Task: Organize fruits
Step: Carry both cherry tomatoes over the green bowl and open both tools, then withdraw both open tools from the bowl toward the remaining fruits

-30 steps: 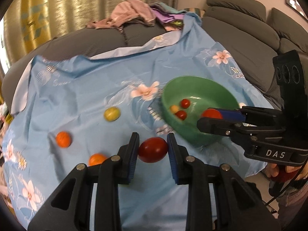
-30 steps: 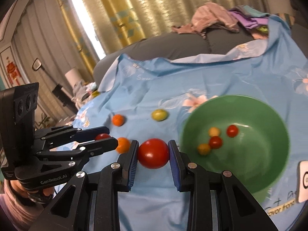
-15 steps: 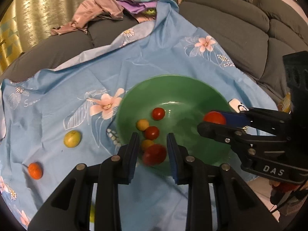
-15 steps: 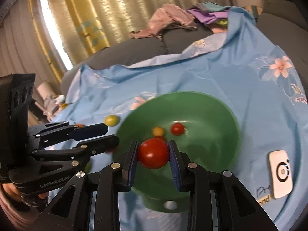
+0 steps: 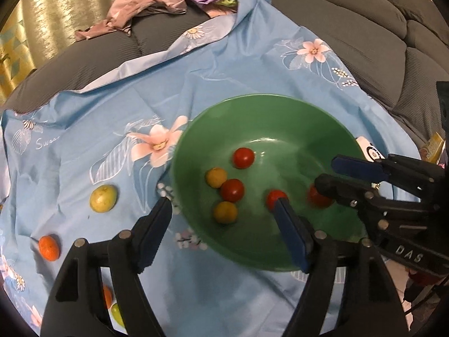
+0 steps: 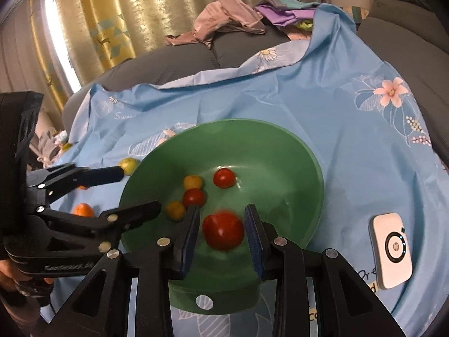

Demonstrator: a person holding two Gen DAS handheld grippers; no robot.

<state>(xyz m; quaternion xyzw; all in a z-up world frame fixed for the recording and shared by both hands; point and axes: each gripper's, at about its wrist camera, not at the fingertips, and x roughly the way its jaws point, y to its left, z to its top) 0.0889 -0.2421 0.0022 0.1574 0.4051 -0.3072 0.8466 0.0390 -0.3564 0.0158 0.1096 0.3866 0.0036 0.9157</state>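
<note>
Our left gripper (image 5: pixel 221 219) and right gripper (image 6: pixel 221 229) both have jaws spread apart over the green bowl (image 6: pixel 311 163); a blurred red tomato (image 6: pixel 223 230) sits between the right jaws, untouched. Dropped tomatoes might bounce out.

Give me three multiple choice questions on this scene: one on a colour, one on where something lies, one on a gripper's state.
1. The bowl is: A green B red C white.
2. The white gadget lies: A inside it B on the blue cloth beside it C under it.
3. The left gripper is: A shut B wide open C out of view.
Answers: A, its wall is green; B, it rests flat on cloth right of the bowl; B, its fingers stand far apart, holding nothing.
</note>
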